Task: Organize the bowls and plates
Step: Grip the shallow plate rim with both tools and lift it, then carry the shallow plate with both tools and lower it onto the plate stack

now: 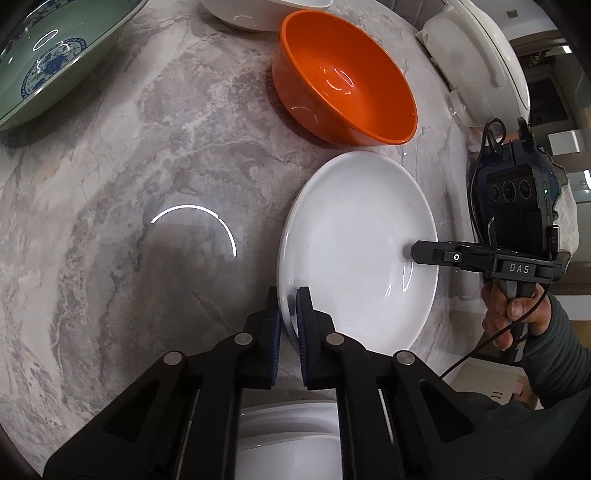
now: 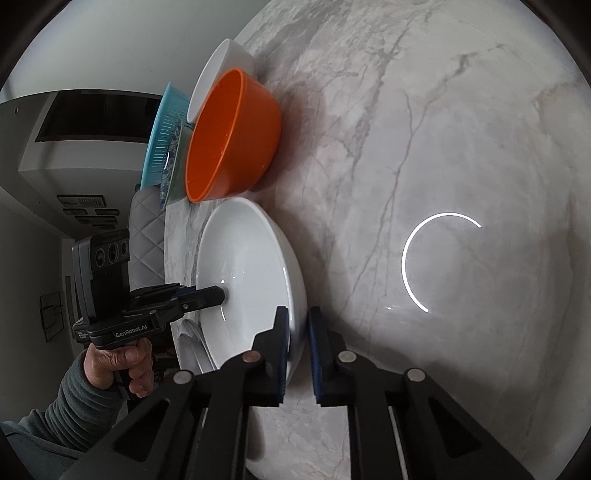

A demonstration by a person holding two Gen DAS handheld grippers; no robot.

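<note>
A white plate (image 1: 358,243) is held between both grippers over the marble table (image 1: 147,166). My left gripper (image 1: 290,306) is shut on its near rim. My right gripper (image 1: 415,253) grips the opposite rim. In the right wrist view my right gripper (image 2: 297,325) is shut on the plate (image 2: 247,266), and the left gripper (image 2: 218,295) holds the far rim. An orange bowl (image 1: 343,77) sits just beyond the plate; it also shows in the right wrist view (image 2: 229,136).
A green plate with blue pattern (image 1: 48,55) lies at the far left. A white bowl (image 1: 258,13) sits behind the orange one. A white lidded pot (image 1: 476,55) stands at the right. More white dishes (image 1: 288,435) lie under my left gripper. A blue basket (image 2: 164,133) stands behind.
</note>
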